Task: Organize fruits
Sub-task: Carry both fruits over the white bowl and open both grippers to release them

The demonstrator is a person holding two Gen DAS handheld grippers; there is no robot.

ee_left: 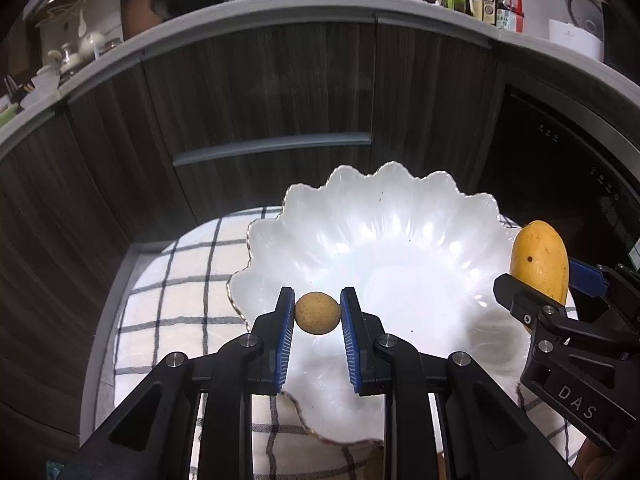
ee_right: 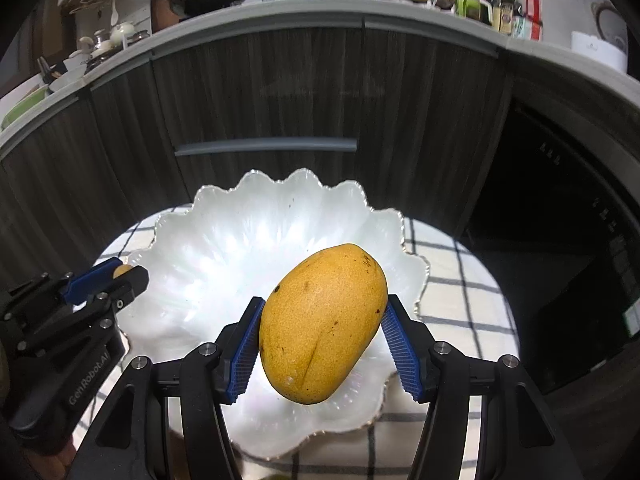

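Note:
A white scalloped bowl with a gold rim sits on a checked cloth; it also shows in the right wrist view. My left gripper is shut on a small round tan fruit and holds it over the bowl's left rim. My right gripper is shut on a yellow mango and holds it above the bowl. The mango and right gripper show at the right of the left wrist view. The left gripper with the small fruit shows at the left of the right wrist view.
A white cloth with dark checks covers the round table. Dark wood-grain cabinets with a grey handle stand behind it. A black appliance stands at the right. The counter above carries pans and bottles.

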